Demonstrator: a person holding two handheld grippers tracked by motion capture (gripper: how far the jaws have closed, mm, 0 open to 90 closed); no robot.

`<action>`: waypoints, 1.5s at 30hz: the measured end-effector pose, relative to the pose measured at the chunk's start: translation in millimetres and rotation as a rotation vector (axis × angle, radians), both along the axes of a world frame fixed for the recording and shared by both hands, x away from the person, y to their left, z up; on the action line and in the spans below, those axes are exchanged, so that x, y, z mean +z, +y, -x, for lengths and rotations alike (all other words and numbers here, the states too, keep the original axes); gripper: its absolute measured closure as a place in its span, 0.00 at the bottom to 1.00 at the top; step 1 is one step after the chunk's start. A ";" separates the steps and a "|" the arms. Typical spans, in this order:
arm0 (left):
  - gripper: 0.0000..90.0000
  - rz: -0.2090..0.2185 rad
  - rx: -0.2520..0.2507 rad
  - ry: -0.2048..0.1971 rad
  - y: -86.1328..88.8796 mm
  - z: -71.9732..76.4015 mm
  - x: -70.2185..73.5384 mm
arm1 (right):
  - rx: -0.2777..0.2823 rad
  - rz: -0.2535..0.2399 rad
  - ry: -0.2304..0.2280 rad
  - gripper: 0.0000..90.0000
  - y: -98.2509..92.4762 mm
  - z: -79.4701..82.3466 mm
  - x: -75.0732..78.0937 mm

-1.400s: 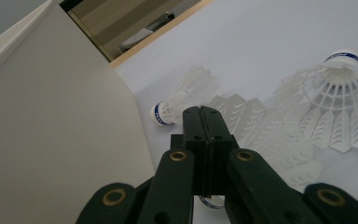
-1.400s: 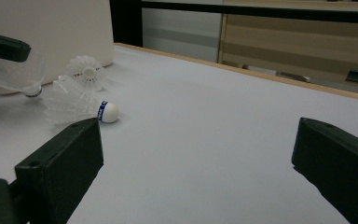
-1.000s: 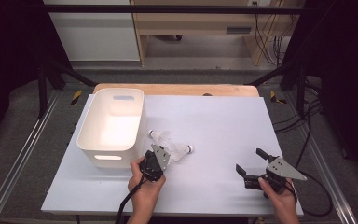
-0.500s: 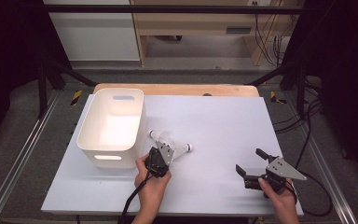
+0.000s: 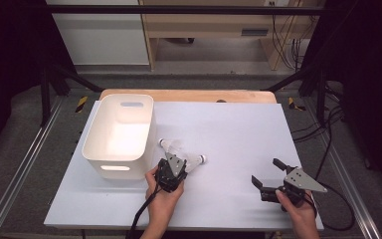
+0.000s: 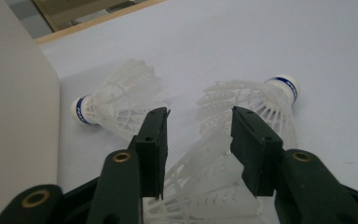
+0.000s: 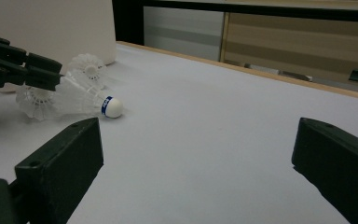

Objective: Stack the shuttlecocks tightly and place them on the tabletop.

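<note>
Three white plastic shuttlecocks lie together on the white table beside the bin. One shuttlecock point(image 6: 116, 105) points its cork at the bin, and another point(image 6: 256, 105) points right, its blue-banded cork point(image 5: 202, 159) clear of the gripper. The nearest shuttlecock point(image 6: 205, 182) lies with its skirt between the jaws of my left gripper point(image 6: 200, 116). Those jaws have just been opening and stand apart around the skirt. From above, the left gripper point(image 5: 176, 157) covers the cluster. My right gripper point(image 5: 264, 170) rests open at the front right, with nothing between its fingers.
A white plastic bin point(image 5: 129, 169) with handle slots stands at the table's left, close to the shuttlecocks. A wooden board point(image 5: 189, 94) runs along the table's far edge. Cables trail from both grippers off the near edge.
The left gripper has shifted slightly right and forward over the shuttlecocks, and its jaws have opened. The right gripper has stayed still.
</note>
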State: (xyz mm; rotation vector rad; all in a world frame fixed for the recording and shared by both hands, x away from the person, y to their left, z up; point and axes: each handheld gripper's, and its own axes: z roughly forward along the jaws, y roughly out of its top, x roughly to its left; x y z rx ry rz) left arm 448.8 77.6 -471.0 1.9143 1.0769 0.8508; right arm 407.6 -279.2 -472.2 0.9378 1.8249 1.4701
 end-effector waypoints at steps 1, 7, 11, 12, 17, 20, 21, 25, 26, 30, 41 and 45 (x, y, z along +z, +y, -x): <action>0.60 0.008 -0.003 -0.007 0.1 1.2 0.6 | -0.002 0.003 -0.002 0.03 -0.3 -0.1 0.0; 0.51 0.052 -0.001 -0.034 1.8 6.0 5.1 | 0.002 0.004 -0.003 0.03 0.1 -0.2 0.0; 0.44 0.066 -0.009 -0.063 3.4 13.2 9.7 | 0.001 0.004 -0.003 0.03 0.1 -0.2 0.0; 0.42 0.070 -0.015 -0.068 3.9 15.2 10.8 | 0.000 0.003 -0.002 0.03 0.1 -0.2 -0.1; 0.32 0.106 -0.045 -0.093 6.9 25.5 14.3 | -0.001 0.010 -0.003 0.03 0.5 -0.1 -0.1; 0.27 0.124 -0.067 -0.104 9.8 33.5 13.9 | -0.001 0.011 0.000 0.03 0.7 0.1 -0.2; 0.26 0.134 -0.073 -0.107 11.3 36.6 13.7 | -0.002 0.012 0.000 0.03 0.6 0.1 -0.3; 0.22 0.175 -0.084 -0.120 18.3 49.4 12.8 | -0.003 0.013 0.004 0.03 1.3 0.0 -0.6; 0.21 0.184 -0.086 -0.122 19.6 52.1 12.3 | -0.001 0.015 0.004 0.03 1.8 -0.2 -0.7; 0.17 0.202 -0.106 -0.121 22.0 61.5 9.8 | -0.005 0.030 0.002 0.03 3.3 -0.5 -1.2; 0.06 0.262 -0.148 -0.144 38.6 74.3 2.3 | -0.028 0.056 0.031 0.04 8.8 -0.6 -1.6; 0.06 0.283 -0.148 -0.156 53.2 79.3 1.5 | -0.037 0.063 0.045 0.05 13.9 -0.7 -2.1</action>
